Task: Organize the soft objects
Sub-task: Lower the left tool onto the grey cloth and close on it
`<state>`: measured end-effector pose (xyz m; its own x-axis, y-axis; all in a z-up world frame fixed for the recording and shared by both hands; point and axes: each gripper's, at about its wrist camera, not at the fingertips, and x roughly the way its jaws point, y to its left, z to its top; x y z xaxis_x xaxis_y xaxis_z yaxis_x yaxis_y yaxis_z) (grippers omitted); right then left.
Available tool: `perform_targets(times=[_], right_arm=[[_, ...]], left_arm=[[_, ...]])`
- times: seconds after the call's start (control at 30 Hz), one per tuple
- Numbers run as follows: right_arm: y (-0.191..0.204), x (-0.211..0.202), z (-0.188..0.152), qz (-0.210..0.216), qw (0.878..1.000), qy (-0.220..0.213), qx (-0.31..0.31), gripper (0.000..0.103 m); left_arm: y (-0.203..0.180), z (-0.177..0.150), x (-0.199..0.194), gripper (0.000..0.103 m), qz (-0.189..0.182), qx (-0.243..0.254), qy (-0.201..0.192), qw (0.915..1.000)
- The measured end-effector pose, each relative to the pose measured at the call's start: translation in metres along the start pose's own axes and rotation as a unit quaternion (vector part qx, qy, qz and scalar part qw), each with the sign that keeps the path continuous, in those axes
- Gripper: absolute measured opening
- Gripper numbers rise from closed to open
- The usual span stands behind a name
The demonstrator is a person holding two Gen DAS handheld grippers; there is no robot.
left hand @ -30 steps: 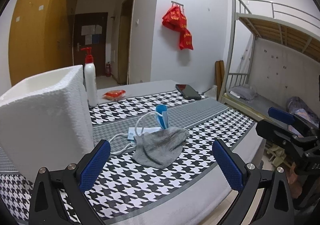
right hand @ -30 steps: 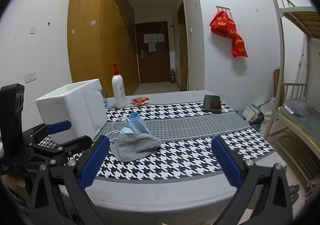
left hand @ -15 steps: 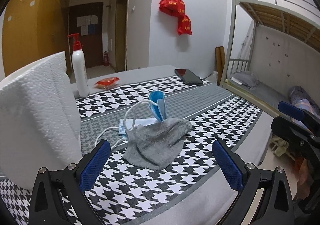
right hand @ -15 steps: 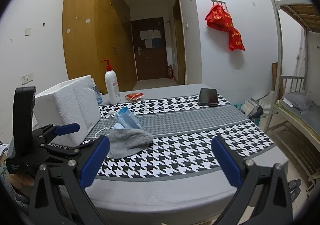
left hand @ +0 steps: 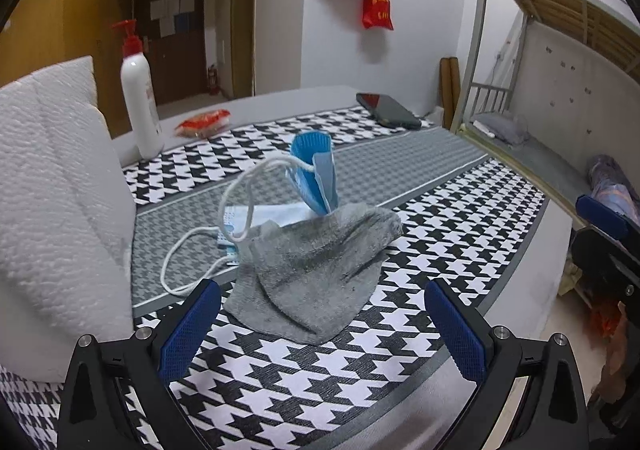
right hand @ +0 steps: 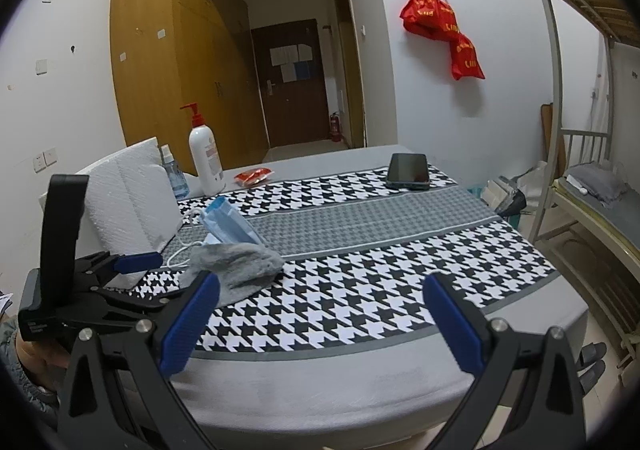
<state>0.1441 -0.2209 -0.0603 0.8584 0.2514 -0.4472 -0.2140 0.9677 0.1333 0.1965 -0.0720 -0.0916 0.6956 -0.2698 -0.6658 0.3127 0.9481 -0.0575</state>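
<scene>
Dorm room, bunk bed at 3 o'clock. Houndstooth cloth (left hand: 420, 250) covers the table. Grey rag (left hand: 316, 270) lies at centre, draped over blue masks (left hand: 314, 170) with white ear loops (left hand: 188, 250). Left tongs (left hand: 320, 326) spread wide, empty, rag just ahead between the fingers. Right tongs (right hand: 320, 322) wide, empty, rag at 10 o'clock. Risk: closing on the rag may snag a loop and drag the masks along.

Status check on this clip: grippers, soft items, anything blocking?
Left gripper open, empty, facing the grey cloth. Right gripper open, empty. Blue face mask partly under the cloth. White foam box close alongside.
</scene>
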Motion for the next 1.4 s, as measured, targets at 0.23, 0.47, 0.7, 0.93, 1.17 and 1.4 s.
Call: perform_targets(times=[0.23,0.47,0.7,0.93,1.17,1.4], right_arm=[[-0.004,0.006,-0.001,0.004,1.0,0.005,0.003,0.103],[-0.009,0.008,-0.002,0.005,1.0,0.005,0.008,0.103],[-0.012,0.008,-0.001,0.007,1.0,0.003,0.008,0.103],[-0.016,0.007,-0.001,0.006,1.0,0.001,0.014,0.103],[-0.016,0.004,-0.002,0.003,1.0,0.001,0.016,0.103],[-0.018,-0.003,-0.001,-0.005,1.0,-0.003,0.02,0.103]], left_arm=[[0.002,0.003,0.013,0.101,0.001,-0.011,0.022,0.9997],[0.005,0.004,0.028,0.086,0.008,-0.016,0.051,0.9985],[0.002,0.005,0.033,0.07,0.024,-0.005,0.061,0.9978],[-0.001,0.005,0.031,0.041,0.033,0.008,0.064,0.9974],[-0.002,0.008,0.031,0.014,0.012,0.008,0.055,0.9984],[-0.016,0.009,0.004,0.014,-0.017,0.035,0.018,0.9991]])
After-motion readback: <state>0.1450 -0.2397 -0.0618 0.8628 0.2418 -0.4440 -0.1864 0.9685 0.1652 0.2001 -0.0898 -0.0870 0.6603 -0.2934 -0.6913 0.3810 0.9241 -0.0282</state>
